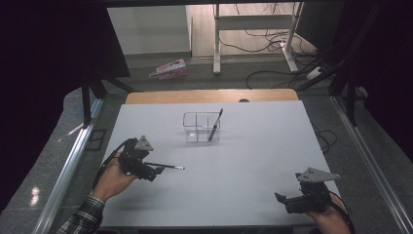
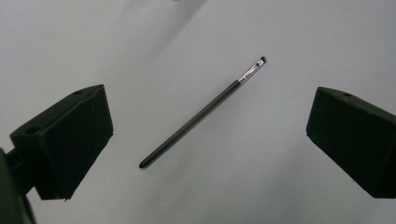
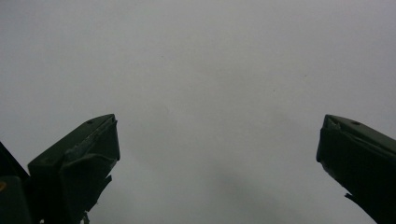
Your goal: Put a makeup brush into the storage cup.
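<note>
A thin black makeup brush with a silver ferrule lies on the white table, its bristle tip pointing away from my left gripper. That gripper is open, its jaws wide apart on either side of the brush without touching it. From above, the left gripper sits at the table's left, and the brush reaches out to the right past its jaws. A clear divided box stands at mid-table with a second dark brush leaning in its right end. My right gripper rests open at the front right, nothing between its jaws.
The white sheet covers the table, and a strip of wood shows along its far edge. Beyond it lie floor cables, a desk frame and a pink packet. Metal rails run along both sides.
</note>
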Motion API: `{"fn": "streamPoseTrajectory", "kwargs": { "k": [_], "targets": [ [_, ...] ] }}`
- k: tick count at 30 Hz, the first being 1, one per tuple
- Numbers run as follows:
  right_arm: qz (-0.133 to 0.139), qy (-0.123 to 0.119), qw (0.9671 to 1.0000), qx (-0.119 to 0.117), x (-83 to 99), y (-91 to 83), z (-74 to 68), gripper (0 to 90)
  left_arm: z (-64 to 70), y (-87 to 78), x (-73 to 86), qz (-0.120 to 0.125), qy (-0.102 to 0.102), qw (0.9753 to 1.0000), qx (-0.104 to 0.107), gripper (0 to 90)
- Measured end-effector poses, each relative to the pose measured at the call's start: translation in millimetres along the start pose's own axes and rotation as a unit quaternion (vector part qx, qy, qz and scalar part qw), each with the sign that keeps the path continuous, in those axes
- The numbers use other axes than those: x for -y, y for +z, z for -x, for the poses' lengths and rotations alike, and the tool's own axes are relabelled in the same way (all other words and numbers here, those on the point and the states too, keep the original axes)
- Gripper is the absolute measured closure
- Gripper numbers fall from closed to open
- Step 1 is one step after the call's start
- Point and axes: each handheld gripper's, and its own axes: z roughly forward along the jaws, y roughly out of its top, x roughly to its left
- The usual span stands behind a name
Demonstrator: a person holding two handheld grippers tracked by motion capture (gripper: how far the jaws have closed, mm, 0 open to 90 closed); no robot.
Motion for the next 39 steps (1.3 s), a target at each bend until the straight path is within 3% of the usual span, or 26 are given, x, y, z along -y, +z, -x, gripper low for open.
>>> {"fn": "streamPoseTrajectory", "kwargs": {
  "k": [11, 25, 31, 39],
  "targets": [
    [-0.001, 0.001, 1.0000, -0.004, 0.1, 0.1, 0.8, 0.0, -0.8, 14.8, -19.8, -0.037, 0.032, 0.9987, 0.012, 1.3],
    [0.000, 0.003, 1.0000, -0.007, 0.3, 0.2, 1.2, 0.0, -0.6, 34.3, -44.8, -0.074, 0.070, 0.9945, 0.020, 2.1],
    [0.000, 0.004, 1.0000, -0.009, 0.4, 0.2, 1.4, 0.0, -0.6, 41.0, -52.3, -0.086, 0.074, 0.9934, 0.015, 3.6],
    [0.000, 0.004, 0.9999, -0.010, 0.5, 0.1, 1.9, 0.0, -3.9, 48.7, -54.9, -0.087, 0.069, 0.9937, 0.010, 5.1]
  ]
}}
